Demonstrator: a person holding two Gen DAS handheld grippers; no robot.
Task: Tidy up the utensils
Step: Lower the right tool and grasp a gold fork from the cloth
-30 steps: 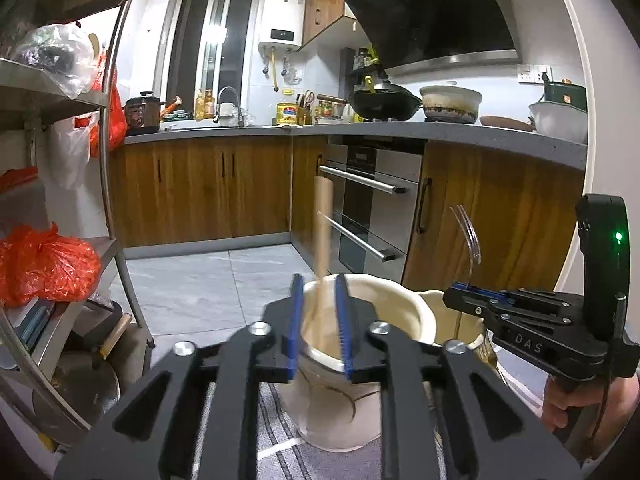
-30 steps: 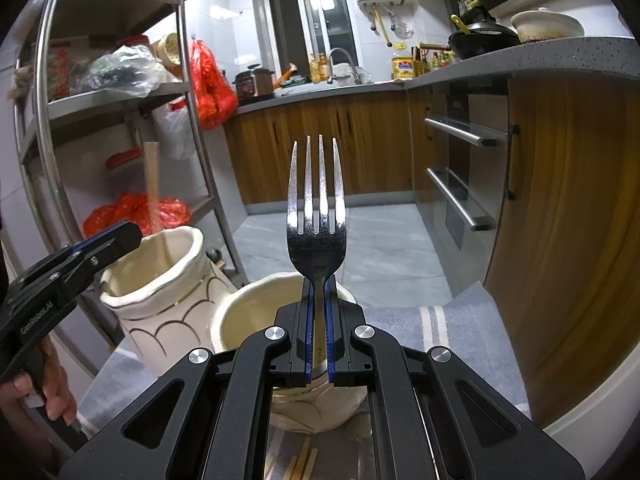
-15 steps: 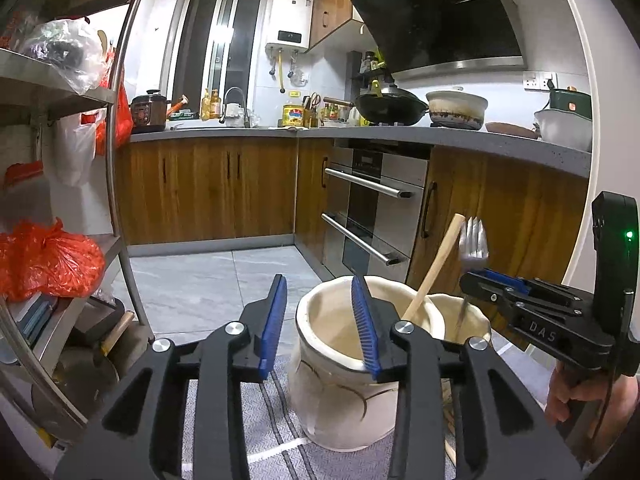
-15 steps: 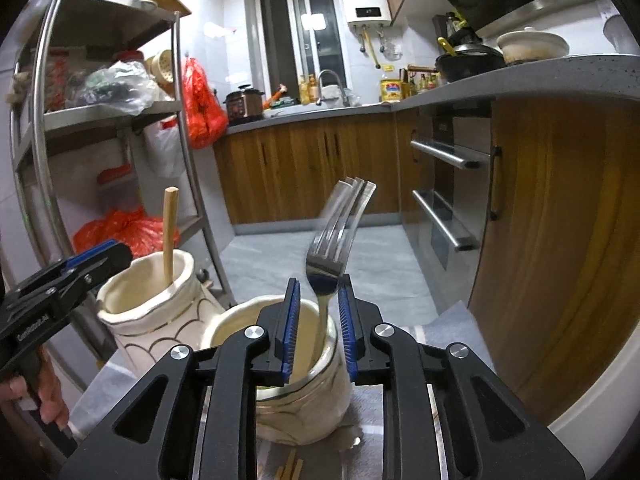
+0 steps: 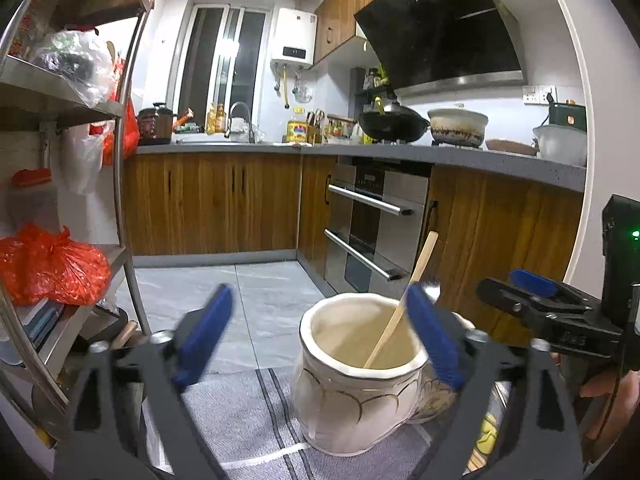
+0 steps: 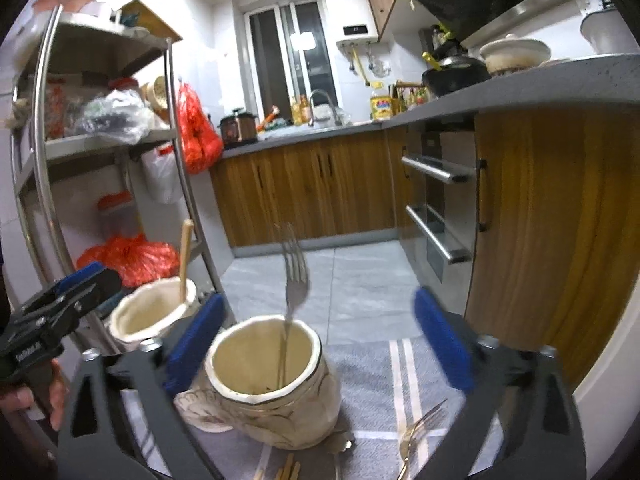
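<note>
Both hand-held grippers, left [image 5: 320,336] and right [image 6: 316,340], have just opened wide, empty. The remaining fork [image 6: 416,436] on the surface [image 6: 360,364] looks thin, stiff and slippery; grip mid-handle.

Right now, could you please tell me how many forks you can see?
2. One fork stands upright in the nearer ceramic holder. A second fork lies on the striped mat to that holder's right. Others may be hidden below the frame.

Indoor artificial light, moderately dim, cool cast. Glare spot on window [image 5: 230,46]. Fisheye bends edges; black vignette in corners. Motion blur on blue finger pads [image 6: 192,346] and fork [image 6: 294,270]. Background sharp.
</note>
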